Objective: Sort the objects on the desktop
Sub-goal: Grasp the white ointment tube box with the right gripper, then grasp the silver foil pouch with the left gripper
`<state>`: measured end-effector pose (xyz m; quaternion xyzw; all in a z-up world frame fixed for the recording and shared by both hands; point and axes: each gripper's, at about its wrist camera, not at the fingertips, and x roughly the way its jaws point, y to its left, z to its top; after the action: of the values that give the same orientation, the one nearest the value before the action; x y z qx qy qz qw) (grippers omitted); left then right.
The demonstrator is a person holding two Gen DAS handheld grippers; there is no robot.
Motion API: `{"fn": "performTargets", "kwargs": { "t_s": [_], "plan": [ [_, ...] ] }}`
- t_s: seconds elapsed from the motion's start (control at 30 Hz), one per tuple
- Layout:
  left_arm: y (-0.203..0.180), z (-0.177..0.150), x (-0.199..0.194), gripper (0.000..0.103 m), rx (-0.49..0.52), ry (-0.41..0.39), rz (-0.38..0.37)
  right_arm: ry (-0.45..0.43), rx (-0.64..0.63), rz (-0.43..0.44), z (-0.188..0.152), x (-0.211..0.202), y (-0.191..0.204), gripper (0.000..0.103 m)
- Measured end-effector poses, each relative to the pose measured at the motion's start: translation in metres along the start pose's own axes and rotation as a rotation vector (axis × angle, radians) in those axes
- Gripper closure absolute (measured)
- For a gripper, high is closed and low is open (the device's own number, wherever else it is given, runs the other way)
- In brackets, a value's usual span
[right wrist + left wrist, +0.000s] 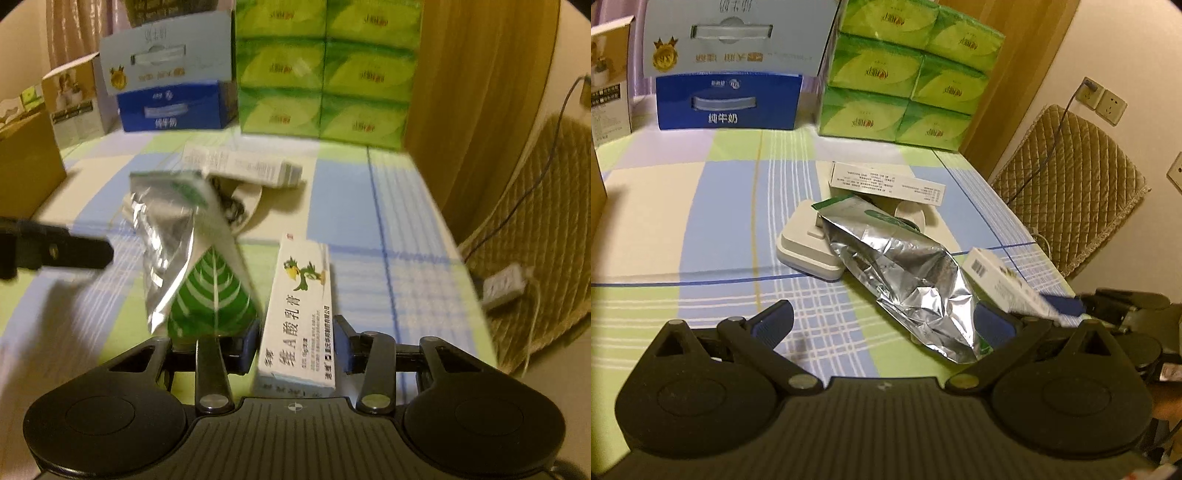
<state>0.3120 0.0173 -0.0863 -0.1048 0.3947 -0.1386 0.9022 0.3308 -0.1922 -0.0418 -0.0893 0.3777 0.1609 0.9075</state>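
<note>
Left tool [882, 321]: jaws spread wide, nothing between them, hovering low over the checked cloth of the counter [701, 229]. Just ahead, a crumpled foil pouch [905, 273] lying on the cloth, its far end propped on a white square device [805, 251]. Beyond those, a long white printed box [886, 182] resting partly on a small white dish [912, 216].

Right tool [295, 347]: jaws partly closed, flanking the near end of a white ointment carton [301, 317] with a green bird picture; actual contact with the carton impossible to tell. Carton lying lengthwise on the cloth, just right of the foil pouch.

At the back edge: blue milk box [727, 101] under a pale grey one [738, 37], green stacked tissue packs [905, 70] to the right. Off the counter, a quilted chair [1067, 184].
</note>
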Motion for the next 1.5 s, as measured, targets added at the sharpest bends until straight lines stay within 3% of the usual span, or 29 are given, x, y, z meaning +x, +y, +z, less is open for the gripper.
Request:
{"fn": "performTargets", "kwargs": {
  "t_s": [0.17,0.33,0.5,0.7,0.8,0.83,0.87,0.97,1.03,1.17,1.33,1.5],
  "plan": [
    [-0.002,0.006,0.015,0.001,-0.049,0.021,-0.060,0.008,-0.008,0.006,0.008,0.016,-0.007,0.067],
    [-0.007,0.011,0.036,0.001,-0.070,0.045,-0.075,0.057,-0.037,0.027,0.002,0.033,-0.011,0.067],
    [-0.007,0.012,0.057,0.001,-0.121,0.075,-0.087,0.043,-0.032,0.063,-0.002,0.035,-0.016,0.067],
    [-0.005,0.011,0.068,0.002,-0.134,0.095,-0.083,0.054,-0.101,0.149,-0.005,0.028,0.006,0.067],
    [-0.005,0.011,0.068,0.012,-0.111,0.106,-0.077,0.069,-0.108,0.177,-0.009,0.023,0.017,0.067],
    [-0.006,0.011,0.067,0.021,-0.093,0.110,-0.059,0.074,-0.107,0.172,-0.010,0.022,0.020,0.067],
    [-0.007,0.011,0.065,0.035,-0.067,0.116,-0.036,0.081,-0.105,0.163,-0.011,0.019,0.023,0.067],
    [-0.003,0.006,0.054,0.052,-0.066,0.154,-0.047,0.107,-0.060,0.168,-0.015,0.011,0.026,0.067],
    [-0.003,-0.001,0.040,0.056,-0.058,0.179,-0.046,0.123,-0.029,0.167,-0.018,0.002,0.031,0.067],
    [-0.011,-0.028,0.002,0.057,0.033,0.225,-0.004,0.137,0.024,0.165,-0.038,-0.024,0.040,0.067],
    [-0.012,-0.071,-0.056,0.057,0.057,0.282,0.012,0.147,0.053,0.186,-0.071,-0.062,0.051,0.067],
    [-0.002,-0.092,-0.081,0.047,0.047,0.282,0.024,0.120,0.062,0.177,-0.085,-0.077,0.056,0.066]
  ]
}}
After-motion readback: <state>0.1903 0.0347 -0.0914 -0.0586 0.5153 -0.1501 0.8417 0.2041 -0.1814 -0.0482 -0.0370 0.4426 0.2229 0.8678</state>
